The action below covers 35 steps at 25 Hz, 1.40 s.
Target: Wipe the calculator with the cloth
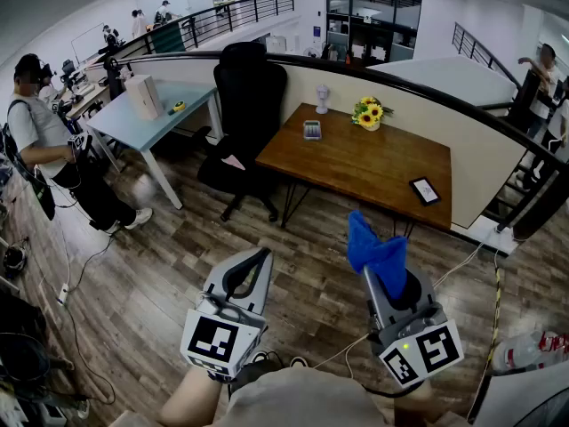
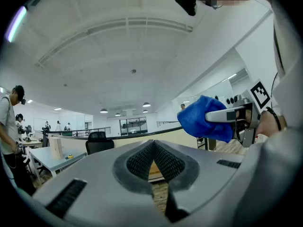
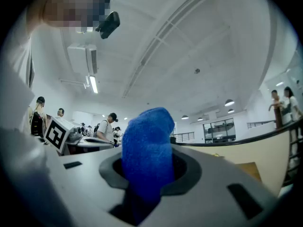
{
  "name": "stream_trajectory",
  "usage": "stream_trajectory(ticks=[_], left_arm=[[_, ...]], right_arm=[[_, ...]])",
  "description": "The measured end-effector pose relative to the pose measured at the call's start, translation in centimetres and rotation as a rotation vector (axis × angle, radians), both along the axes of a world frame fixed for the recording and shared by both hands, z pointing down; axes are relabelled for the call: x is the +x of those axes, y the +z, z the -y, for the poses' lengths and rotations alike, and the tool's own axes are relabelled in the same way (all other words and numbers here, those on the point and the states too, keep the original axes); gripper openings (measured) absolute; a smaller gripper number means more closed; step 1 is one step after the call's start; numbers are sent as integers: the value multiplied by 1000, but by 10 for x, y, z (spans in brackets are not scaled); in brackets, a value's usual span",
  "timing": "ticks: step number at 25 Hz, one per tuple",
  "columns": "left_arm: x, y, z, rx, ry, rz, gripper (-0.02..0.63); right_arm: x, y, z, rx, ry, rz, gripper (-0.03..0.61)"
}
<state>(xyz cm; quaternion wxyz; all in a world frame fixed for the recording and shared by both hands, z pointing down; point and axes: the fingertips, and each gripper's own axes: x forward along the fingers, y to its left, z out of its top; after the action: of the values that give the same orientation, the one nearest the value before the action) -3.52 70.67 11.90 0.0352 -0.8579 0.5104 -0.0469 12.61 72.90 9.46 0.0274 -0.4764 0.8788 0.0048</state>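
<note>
- Blue cloth [image 1: 376, 254] stands up in a bunch out of your right gripper [image 1: 388, 285], whose jaws are clenched on its lower part; in the right gripper view the cloth [image 3: 147, 148] fills the gap between the dark pads.
- Your left gripper [image 1: 255, 262] is closed with nothing in it: in the left gripper view its two ribbed pads [image 2: 140, 161] meet at the tips, and only a thin slit shows lower down.
- You hold both grippers side by side over the wood-plank floor [image 1: 169, 274], left one at the left, each with its marker cube nearest you.
- From the left gripper view, your right gripper [image 2: 235, 116] and its cloth [image 2: 204, 119] sit up at the right, apart from the left jaws.
- Your calculator [image 1: 312, 130] lies flat on the brown wooden table [image 1: 356, 163], towards its far left corner, well apart from both grippers and untouched by the cloth.
- Just beyond the calculator stands a small white bust [image 1: 323, 99]; a pot of sunflowers [image 1: 370, 113] is near it to the right.
- A dark flat device [image 1: 425, 189] lies by the table's right near edge.
- A black office chair [image 1: 250, 105] stands against the table's left side.
- Further left is a pale blue table [image 1: 147, 118] with a box [image 1: 143, 95] on it, and a person [image 1: 36, 136] stands beside it.
</note>
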Motion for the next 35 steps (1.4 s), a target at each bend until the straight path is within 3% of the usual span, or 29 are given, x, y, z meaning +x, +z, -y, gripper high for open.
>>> stream_trajectory(ticks=[22, 35], left_arm=[[14, 12, 16, -18, 33, 14, 6], [12, 22, 97, -15, 58, 9, 6]], right_arm=[[12, 16, 14, -34, 10, -7, 121], [5, 26, 94, -39, 25, -30, 123]])
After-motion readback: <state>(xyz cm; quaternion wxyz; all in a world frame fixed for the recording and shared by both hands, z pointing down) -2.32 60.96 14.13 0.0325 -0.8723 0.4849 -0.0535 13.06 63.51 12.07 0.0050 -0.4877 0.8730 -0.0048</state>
